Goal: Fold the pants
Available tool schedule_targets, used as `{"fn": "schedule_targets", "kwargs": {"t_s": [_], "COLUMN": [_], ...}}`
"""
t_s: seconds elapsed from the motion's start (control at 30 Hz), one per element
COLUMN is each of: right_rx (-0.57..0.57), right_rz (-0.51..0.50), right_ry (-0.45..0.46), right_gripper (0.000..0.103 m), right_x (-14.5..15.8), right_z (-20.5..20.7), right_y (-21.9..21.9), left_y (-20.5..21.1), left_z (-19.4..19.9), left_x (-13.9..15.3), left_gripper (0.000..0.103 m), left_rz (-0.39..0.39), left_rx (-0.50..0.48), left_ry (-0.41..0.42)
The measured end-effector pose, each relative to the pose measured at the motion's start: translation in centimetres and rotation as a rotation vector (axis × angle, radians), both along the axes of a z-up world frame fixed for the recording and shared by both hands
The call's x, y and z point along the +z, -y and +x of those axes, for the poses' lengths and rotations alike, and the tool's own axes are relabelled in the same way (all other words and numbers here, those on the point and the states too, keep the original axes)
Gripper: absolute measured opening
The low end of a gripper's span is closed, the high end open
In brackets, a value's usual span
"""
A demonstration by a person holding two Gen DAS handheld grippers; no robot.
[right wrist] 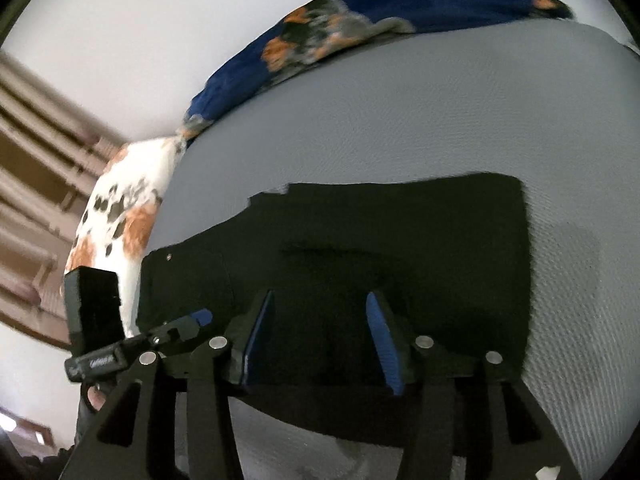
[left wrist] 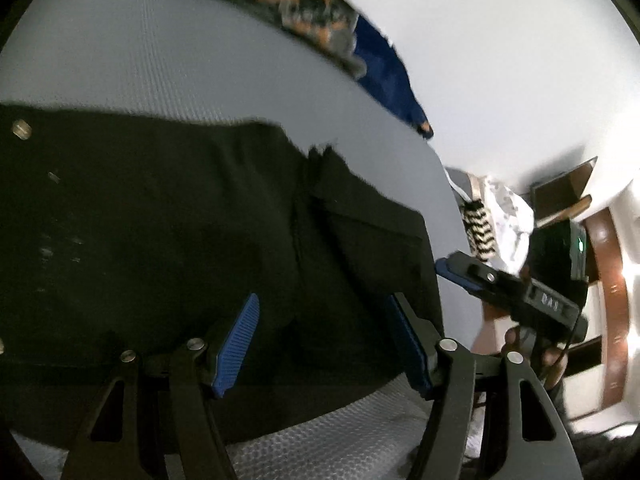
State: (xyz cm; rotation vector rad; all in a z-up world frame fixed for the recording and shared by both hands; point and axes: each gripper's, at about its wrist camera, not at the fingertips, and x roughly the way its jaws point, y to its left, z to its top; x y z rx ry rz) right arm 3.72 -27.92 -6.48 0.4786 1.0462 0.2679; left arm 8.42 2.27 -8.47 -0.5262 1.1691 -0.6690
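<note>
Black pants (left wrist: 168, 224) lie flat on a grey textured mattress (left wrist: 168, 64), folded into a broad rectangle (right wrist: 380, 240). My left gripper (left wrist: 324, 336) hovers over the near part of the fabric, its blue pads (left wrist: 236, 348) standing wide apart and pressing on nothing. My right gripper (right wrist: 320, 336) is above the near edge of the pants, also open, with only cloth lying below the gap. Each gripper shows in the other's view: the right gripper (left wrist: 460, 276) at the pants' right edge, the left gripper (right wrist: 192, 320) at their left end.
A blue blanket with orange patches (right wrist: 360, 12) runs along the far edge of the mattress (right wrist: 480, 120). A white spotted pillow (right wrist: 124, 216) lies at its left end. A hand (left wrist: 520, 340) holds the right gripper. Wooden furniture (left wrist: 608, 280) and clutter stand beyond the bed.
</note>
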Motion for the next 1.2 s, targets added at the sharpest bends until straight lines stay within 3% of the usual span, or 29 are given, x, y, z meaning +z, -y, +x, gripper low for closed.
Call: {"fn": "schedule_targets", "kwargs": {"t_s": [0.13, 0.27, 0.3, 0.63, 0.9, 1.1, 1.17, 1.2], "right_rx": [0.015, 0.022, 0.009, -0.034, -0.084, -0.102, -0.102, -0.102], "right_rz": [0.093, 0.146, 0.147, 0.123, 0.148, 0.166, 0.163, 0.161], "right_ry": [0.0, 0.035, 0.033, 0.015, 0.001, -0.01, -0.01, -0.01], "right_gripper": [0.048, 0.051, 0.056, 0.056, 0.056, 0.057, 0.057, 0.057], "right_x": [-0.3, -0.2, -0.3, -1.4, -2.1, -2.3, -2.3, -2.3], "right_z": [-1.5, -2.2, -2.2, -1.6, -1.5, -1.6, -1.8, -1.8], "right_y": [1.7, 2.3, 2.4, 2.8, 4.3, 4.5, 4.4, 4.4], "left_y": [0.3, 0.4, 0.5, 1.8, 3.6, 4.6, 5.0, 5.0], "left_z": [1.3, 1.8, 1.8, 2.8, 3.8, 3.2, 2.8, 2.8], "left_x": [-1.2, -1.2, -1.1, -3.1, -3.4, -3.9, -3.8, -3.9], "left_gripper": [0.065, 0.065, 0.065, 0.065, 0.065, 0.065, 0.063, 0.055], "left_rz": [-0.019, -0.04, -0.039, -0.028, -0.047, -0.116, -0.118, -0.116], "left_rx": [0.016, 0.031, 0.031, -0.026, -0.058, -0.109, -0.119, -0.111], "left_ry": [-0.066, -0.079, -0.076, -0.149, -0.13, -0.177, -0.159, -0.16]}}
